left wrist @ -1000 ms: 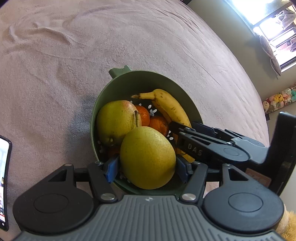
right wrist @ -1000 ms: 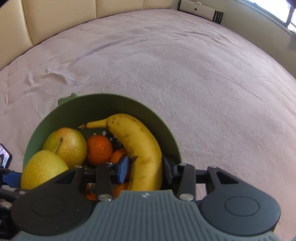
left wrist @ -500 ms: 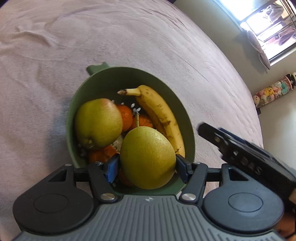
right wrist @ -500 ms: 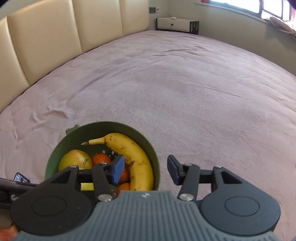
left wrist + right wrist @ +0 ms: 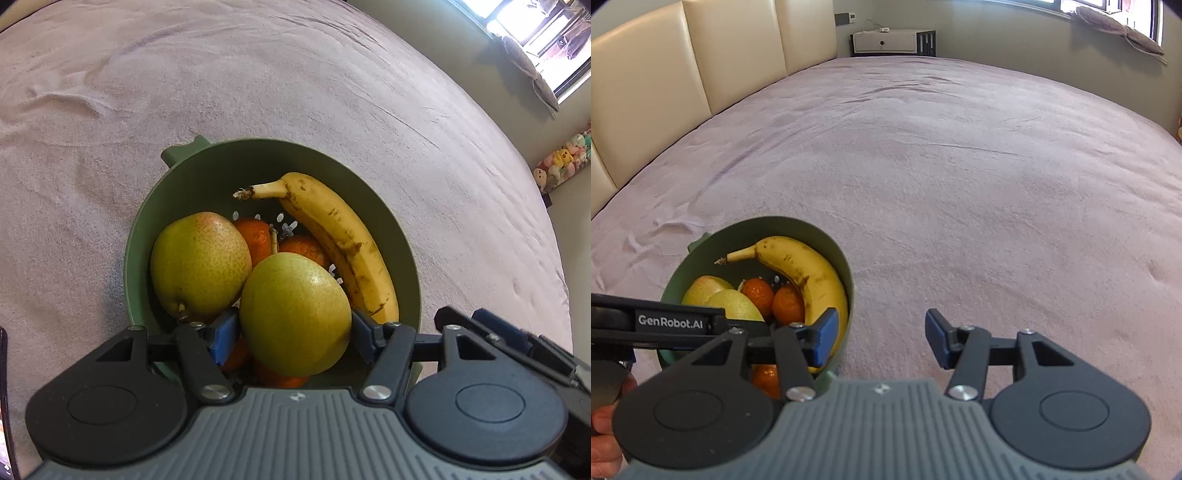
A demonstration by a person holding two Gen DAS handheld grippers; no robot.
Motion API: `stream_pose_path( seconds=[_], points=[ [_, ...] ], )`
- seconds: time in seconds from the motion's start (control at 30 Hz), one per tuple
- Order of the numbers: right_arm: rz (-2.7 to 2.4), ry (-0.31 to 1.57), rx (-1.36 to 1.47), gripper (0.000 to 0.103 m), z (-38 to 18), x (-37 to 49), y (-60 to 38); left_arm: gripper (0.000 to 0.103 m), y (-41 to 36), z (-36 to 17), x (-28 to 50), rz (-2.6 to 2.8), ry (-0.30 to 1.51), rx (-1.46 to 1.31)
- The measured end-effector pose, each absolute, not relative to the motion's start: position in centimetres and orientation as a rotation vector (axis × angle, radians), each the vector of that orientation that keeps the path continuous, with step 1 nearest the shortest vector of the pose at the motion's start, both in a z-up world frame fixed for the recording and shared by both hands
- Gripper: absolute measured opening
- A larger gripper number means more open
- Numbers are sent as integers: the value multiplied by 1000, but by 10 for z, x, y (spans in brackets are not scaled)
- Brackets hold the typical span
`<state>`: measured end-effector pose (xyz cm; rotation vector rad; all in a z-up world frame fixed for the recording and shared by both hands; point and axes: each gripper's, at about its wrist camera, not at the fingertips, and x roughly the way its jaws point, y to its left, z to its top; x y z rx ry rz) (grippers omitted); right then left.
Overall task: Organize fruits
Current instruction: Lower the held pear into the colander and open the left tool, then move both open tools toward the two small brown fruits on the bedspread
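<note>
Here, banana (image 5: 340, 240) lengthwise along bowl (image 5: 207, 173) wall, stem pointing left

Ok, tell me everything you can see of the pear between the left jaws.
The pear is yellow-green with fine brown speckles and a thin brown stem pointing away from the camera. Its skin looks smooth, glossy and unbruised. It sits over the near side of the green bowl, above the oranges, beside the second pear. The left gripper is shut on it, blue pads pressing its two sides. Its underside is hidden.
</note>
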<state>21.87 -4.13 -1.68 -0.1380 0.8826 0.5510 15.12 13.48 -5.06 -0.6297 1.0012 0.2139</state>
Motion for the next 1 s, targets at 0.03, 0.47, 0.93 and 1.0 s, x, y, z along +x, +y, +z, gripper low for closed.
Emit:
stream_pose_path(
  seconds=[0.03, 0.47, 0.93, 1.0],
  points=[
    [550, 885, -139, 51, -18, 217, -42, 73, 135, -51, 151, 215, 1000, -642],
    [531, 923, -135, 54, -26, 201, -50, 87, 137, -46, 145, 213, 950, -683],
    [523, 955, -135, 60, -25, 175, -67, 87, 116, -23, 131, 174, 919, -578],
    [522, 955, -133, 62, -22, 166, -72, 87, 109, -16, 127, 155, 914, -546]
  ],
)
